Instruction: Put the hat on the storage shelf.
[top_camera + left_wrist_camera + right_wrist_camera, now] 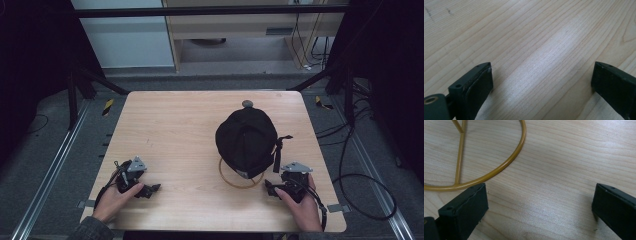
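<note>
1. On the wooden table [190, 130], we are viewing a black cap [246, 140] sitting atop a gold wire stand [239, 182], right of centre.
2. We are holding the right gripper [272, 189] just beside the stand's ring, jaws spread, gripping nothing.
3. We are resting the left gripper [150, 190] well apart, jaws likewise spread.

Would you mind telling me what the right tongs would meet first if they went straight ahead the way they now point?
Probably the gold wire ring of the stand under the black cap. The right tongs are open, with bare wooden table just ahead, the ring lying ahead and to their left; depth is uncertain.
</note>
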`<move>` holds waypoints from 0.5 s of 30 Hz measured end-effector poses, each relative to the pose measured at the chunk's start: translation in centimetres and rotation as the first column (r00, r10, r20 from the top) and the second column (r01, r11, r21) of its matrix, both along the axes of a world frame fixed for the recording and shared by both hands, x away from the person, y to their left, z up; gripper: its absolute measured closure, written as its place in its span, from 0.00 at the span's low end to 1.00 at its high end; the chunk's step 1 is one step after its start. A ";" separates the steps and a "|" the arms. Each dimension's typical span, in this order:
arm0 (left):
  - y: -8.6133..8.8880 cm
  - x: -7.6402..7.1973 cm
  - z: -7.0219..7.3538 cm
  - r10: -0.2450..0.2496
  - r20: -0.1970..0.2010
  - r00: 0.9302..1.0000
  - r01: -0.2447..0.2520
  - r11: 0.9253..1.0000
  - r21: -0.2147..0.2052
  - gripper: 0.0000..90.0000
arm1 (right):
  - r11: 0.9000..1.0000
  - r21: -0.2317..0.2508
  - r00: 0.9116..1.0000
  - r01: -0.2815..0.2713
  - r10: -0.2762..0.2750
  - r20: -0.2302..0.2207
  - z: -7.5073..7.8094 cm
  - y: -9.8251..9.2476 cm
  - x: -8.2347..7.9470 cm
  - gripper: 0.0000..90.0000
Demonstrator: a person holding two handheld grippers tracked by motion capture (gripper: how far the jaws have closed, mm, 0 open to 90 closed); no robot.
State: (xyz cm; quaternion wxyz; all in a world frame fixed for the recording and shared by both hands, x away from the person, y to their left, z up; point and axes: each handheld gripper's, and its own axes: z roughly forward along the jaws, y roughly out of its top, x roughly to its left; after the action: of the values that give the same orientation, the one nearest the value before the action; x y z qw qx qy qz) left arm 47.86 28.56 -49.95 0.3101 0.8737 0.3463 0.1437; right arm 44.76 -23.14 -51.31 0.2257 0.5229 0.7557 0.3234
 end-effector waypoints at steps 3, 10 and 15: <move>0.2 0.1 -0.2 0.003 0.000 1.000 -0.003 1.000 -0.015 0.03 | 1.000 0.000 1.000 0.000 0.000 0.000 0.0 0.0 0.0 0.01; 0.4 0.1 -0.5 0.007 0.019 1.000 -0.006 0.999 -0.047 0.00 | 1.000 0.000 1.000 0.000 0.000 0.000 0.0 0.0 0.0 0.01; 0.5 -0.1 -0.8 0.011 0.045 0.999 -0.008 0.997 -0.071 0.00 | 1.000 0.000 1.000 0.000 0.000 0.000 0.0 0.0 0.0 0.01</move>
State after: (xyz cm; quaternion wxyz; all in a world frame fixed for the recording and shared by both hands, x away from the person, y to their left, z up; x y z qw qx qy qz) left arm 47.79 29.08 -50.78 0.3479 0.8570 0.3481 0.1526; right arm 44.76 -23.14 -51.31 0.2257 0.5229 0.7557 0.3233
